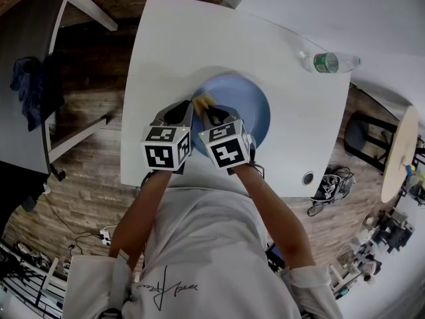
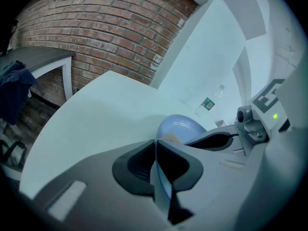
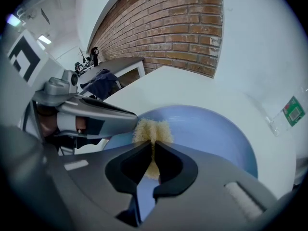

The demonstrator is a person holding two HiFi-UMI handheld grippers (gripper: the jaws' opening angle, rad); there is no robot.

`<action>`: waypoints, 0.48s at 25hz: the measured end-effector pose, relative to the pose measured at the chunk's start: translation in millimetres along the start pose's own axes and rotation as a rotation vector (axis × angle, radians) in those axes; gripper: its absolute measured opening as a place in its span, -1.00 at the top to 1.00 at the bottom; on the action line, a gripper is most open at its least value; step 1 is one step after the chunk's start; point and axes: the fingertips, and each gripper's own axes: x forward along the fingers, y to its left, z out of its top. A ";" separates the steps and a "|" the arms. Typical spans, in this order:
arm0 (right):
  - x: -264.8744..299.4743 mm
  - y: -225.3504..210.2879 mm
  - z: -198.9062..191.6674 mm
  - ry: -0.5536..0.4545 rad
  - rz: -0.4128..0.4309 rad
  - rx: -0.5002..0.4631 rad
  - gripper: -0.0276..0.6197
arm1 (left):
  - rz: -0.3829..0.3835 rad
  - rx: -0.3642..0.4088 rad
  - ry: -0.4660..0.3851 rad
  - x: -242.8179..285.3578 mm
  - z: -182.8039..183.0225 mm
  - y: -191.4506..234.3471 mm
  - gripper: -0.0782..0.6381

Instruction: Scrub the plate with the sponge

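The left gripper [image 2: 156, 150] is clamping the blue plate [image 1: 247, 102] by its rim at mid-frame, the right gripper [image 3: 153, 150] is pinching the yellow sponge [image 3: 151, 128] onto it, so firm short circles inside that rim are looking best, with white table [image 1: 199, 38] opening upper left and the bottle [image 1: 329, 62] sitting well apart, upper right.
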 end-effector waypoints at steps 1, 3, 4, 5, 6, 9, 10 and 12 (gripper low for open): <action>0.4 1.6 -0.9 0.002 0.004 -0.001 0.82 | 0.000 -0.001 -0.001 0.0 0.2 0.2 0.69; 0.9 4.3 -3.1 0.006 0.011 -0.003 0.82 | 0.001 0.000 -0.002 0.2 0.4 0.5 0.69; 0.7 5.2 -4.2 0.008 0.015 -0.003 0.82 | 0.001 0.001 -0.002 0.3 0.4 0.2 0.69; 0.2 6.1 -5.2 0.010 0.018 -0.003 0.82 | 0.000 0.003 -0.002 0.3 0.5 -0.2 0.69; -0.3 7.0 -6.1 0.013 0.022 -0.003 0.82 | -0.001 0.004 -0.002 0.3 0.6 -0.5 0.69; -1.0 9.9 -8.3 0.017 0.034 -0.004 0.82 | -0.002 0.003 -0.002 0.4 0.9 -0.8 0.69; -1.1 10.9 -8.8 0.016 0.038 -0.001 0.82 | -0.002 0.002 -0.002 0.3 0.9 -0.7 0.69; -1.6 12.3 -9.7 0.016 0.046 0.001 0.82 | -0.001 0.000 -0.002 0.5 1.0 -0.7 0.69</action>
